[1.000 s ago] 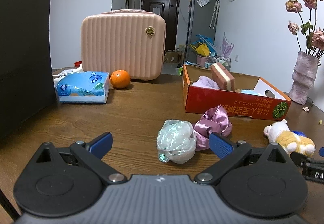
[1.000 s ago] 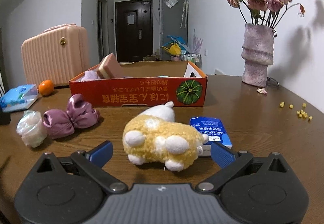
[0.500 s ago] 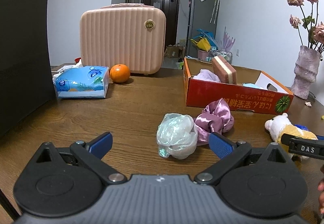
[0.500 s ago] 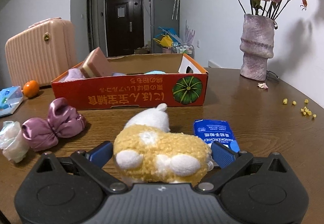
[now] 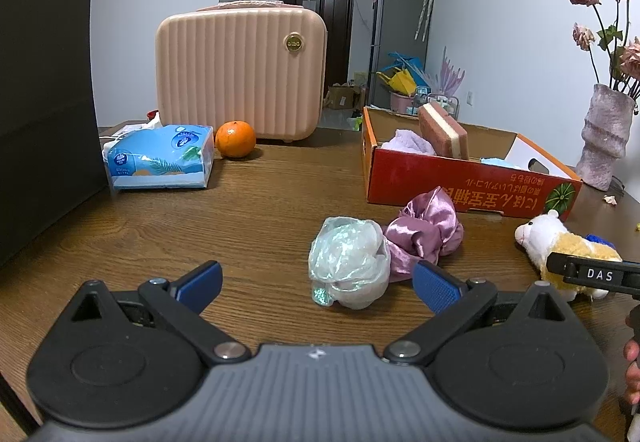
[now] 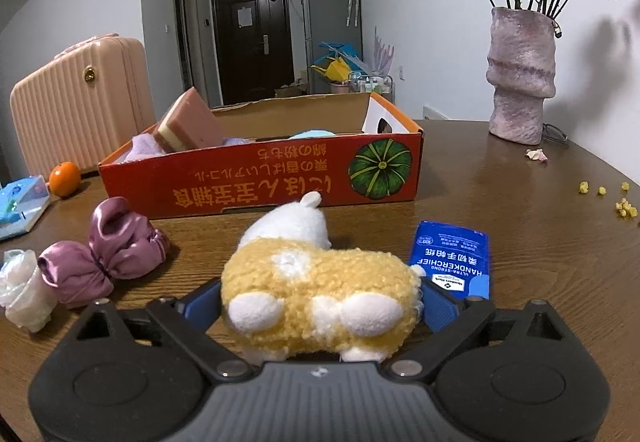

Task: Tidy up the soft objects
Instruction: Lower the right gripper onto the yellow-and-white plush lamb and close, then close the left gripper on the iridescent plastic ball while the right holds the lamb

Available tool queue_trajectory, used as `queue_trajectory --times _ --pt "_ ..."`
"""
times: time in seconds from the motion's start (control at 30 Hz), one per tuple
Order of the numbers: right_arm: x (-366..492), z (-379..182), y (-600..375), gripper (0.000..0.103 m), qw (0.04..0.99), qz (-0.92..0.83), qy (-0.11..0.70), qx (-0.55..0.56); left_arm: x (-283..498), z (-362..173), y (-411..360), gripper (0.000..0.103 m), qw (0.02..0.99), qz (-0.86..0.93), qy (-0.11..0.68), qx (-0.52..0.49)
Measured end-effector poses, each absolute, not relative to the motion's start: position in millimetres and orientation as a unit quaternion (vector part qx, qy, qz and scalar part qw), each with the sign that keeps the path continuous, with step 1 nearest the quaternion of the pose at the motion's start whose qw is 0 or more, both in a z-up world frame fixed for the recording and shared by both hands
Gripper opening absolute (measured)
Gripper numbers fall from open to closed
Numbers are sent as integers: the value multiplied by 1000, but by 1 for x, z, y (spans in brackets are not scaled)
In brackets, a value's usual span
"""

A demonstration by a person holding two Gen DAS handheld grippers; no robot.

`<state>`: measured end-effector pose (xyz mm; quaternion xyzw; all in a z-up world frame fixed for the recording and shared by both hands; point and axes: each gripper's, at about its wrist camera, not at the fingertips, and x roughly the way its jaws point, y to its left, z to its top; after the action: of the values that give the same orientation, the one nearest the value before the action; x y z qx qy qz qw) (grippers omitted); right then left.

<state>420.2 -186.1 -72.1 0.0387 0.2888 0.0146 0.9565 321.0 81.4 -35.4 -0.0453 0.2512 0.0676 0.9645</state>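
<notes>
Right gripper (image 6: 322, 306) closing around plush toy (image 6: 320, 292) on table (image 6: 520, 242); left gripper (image 5: 316, 282) wide apart, holding nothing.
Plush lies between right pads, which sit at its flanks; firm grip can't be told. Blue handkerchief pack (image 6: 454, 262) just beside it on the right. Purple scrunchie (image 5: 424, 232) and crumpled plastic ball (image 5: 350, 262) touch each other ahead of left gripper. Red box (image 6: 280, 178) behind holds a sponge (image 6: 188, 122) and soft cloths.

Count: one plush toy (image 6: 320, 294), two scrunchies (image 5: 424, 234) (image 5: 350, 262), one box (image 6: 260, 182), one orange (image 5: 235, 139), one vase (image 6: 520, 82), one suitcase (image 5: 240, 74).
</notes>
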Motion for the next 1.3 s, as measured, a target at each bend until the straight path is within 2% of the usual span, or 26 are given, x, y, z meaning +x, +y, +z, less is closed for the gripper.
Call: queue_trajectory --times 0.27,0.6,1.17,1.27,1.3 --pt "413 -70 -186 89 960 33 276 41 322 -38 80 103 963 73 254 -42" --pt "402 -62 -184 89 969 45 238 40 341 -45 79 103 961 77 263 -25" --pt "396 -60 -182 89 974 48 218 31 388 -62 77 103 957 70 280 10" --pt "395 -60 -181 89 975 48 216 29 393 -63 76 96 957 71 281 19" --pt "395 -59 -181 89 975 48 216 29 394 -64 77 91 956 68 284 19"
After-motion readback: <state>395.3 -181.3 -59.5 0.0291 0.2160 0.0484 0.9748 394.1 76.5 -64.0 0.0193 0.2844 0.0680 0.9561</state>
